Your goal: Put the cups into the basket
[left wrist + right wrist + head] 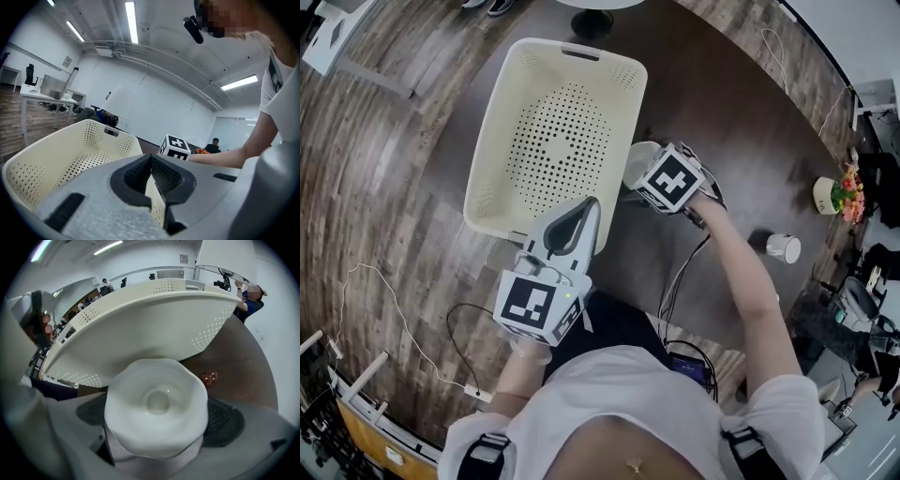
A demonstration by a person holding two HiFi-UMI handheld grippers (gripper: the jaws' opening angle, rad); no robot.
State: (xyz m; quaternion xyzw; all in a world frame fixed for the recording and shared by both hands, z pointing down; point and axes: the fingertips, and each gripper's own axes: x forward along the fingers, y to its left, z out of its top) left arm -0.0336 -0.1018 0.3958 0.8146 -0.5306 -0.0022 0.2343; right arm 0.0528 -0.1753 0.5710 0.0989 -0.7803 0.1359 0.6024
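A cream perforated basket (492,141) stands on the round brown table. My left gripper (581,214) is at its near right corner, shut on the basket's rim; in the left gripper view the cream wall (61,159) runs between the jaws of the left gripper (151,165). My right gripper (636,180) holds a white cup (639,159) with a wavy rim just outside the basket's right wall. In the right gripper view the cup (157,399) fills the right gripper (159,417), mouth facing the camera, under the basket's outer wall (140,324). A second white cup (784,247) lies on the table at the right.
A small pot of flowers (839,194) stands near the table's far right edge. Cables (680,277) trail from the grippers toward the person. A small reddish thing (209,378) lies on the table by the basket. Desks and seated people are at the room's edges.
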